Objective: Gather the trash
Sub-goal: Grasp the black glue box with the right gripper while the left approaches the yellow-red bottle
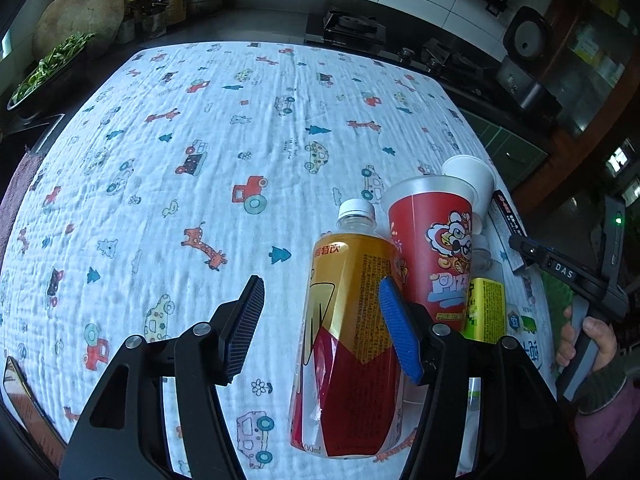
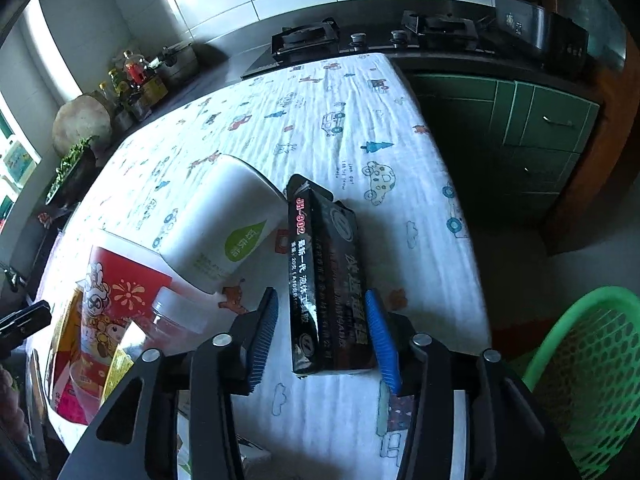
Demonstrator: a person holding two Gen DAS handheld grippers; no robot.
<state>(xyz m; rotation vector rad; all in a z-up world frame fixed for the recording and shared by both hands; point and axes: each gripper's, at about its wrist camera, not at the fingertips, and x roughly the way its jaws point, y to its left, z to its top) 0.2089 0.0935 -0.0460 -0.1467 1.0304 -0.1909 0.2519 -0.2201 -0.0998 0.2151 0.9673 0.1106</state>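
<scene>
Trash stands at the table's right edge. In the left wrist view an orange-and-red drink bottle (image 1: 352,320) is between the fingers of my open left gripper (image 1: 320,316), close to the right pad (image 1: 400,336). Behind it are a red printed cup (image 1: 436,248), a white cup (image 1: 472,176), a yellow-label bottle (image 1: 486,304) and a black box (image 1: 508,216). In the right wrist view my open right gripper (image 2: 320,328) straddles the black box (image 2: 324,272); its right side lies against the right pad. The white cup (image 2: 224,220) lies on its side to the left.
A green mesh basket (image 2: 588,376) sits below the table's right edge. The patterned tablecloth (image 1: 200,140) covers the table. A stove (image 2: 360,36) and green cabinets (image 2: 540,120) stand behind. Jars and greens (image 1: 52,60) are at the far left.
</scene>
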